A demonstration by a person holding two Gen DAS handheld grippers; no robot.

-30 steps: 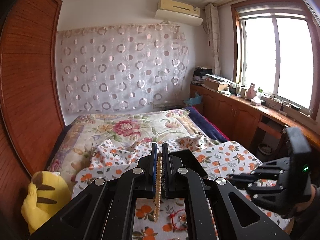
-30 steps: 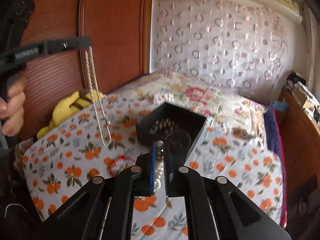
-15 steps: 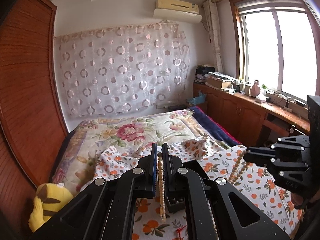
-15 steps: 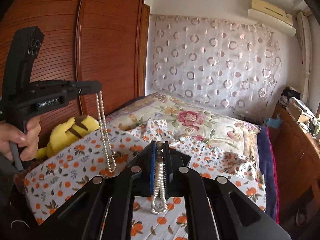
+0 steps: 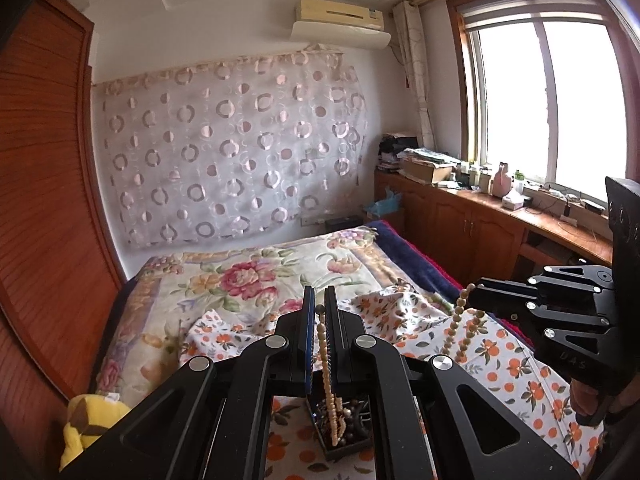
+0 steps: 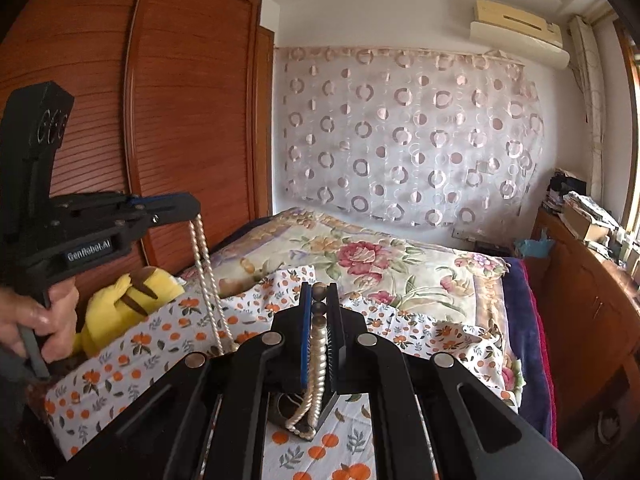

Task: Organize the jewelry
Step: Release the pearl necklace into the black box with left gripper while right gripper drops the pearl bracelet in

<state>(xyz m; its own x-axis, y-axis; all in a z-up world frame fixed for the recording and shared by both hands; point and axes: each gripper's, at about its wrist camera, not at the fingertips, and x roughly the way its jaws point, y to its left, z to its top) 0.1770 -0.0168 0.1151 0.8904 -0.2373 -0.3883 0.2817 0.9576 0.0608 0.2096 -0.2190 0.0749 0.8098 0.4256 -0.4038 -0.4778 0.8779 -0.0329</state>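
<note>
Two strands, one per tongs. Left tongs (image 5: 319, 312) pinch a pearl necklace (image 5: 329, 376): small round cream beads, hanging over a black box (image 5: 344, 446) of dark beads on the orange-print bed sheet (image 5: 504, 364). Right tongs (image 6: 319, 304) pinch a bead strand (image 6: 316, 364), glossy w/ two dark beads on top. Only right view shows a hand (image 6: 44, 320) & the yellow plush toy (image 6: 124, 300).

Box (image 5: 340, 436) sitting on the bed (image 5: 256, 280), necklace (image 5: 326, 364) dangling into it, toy (image 5: 86, 428) lying to the left against the wardrobe (image 5: 40, 200), cabinets (image 5: 472, 228) standing to the right under the window (image 5: 552, 100)
</note>
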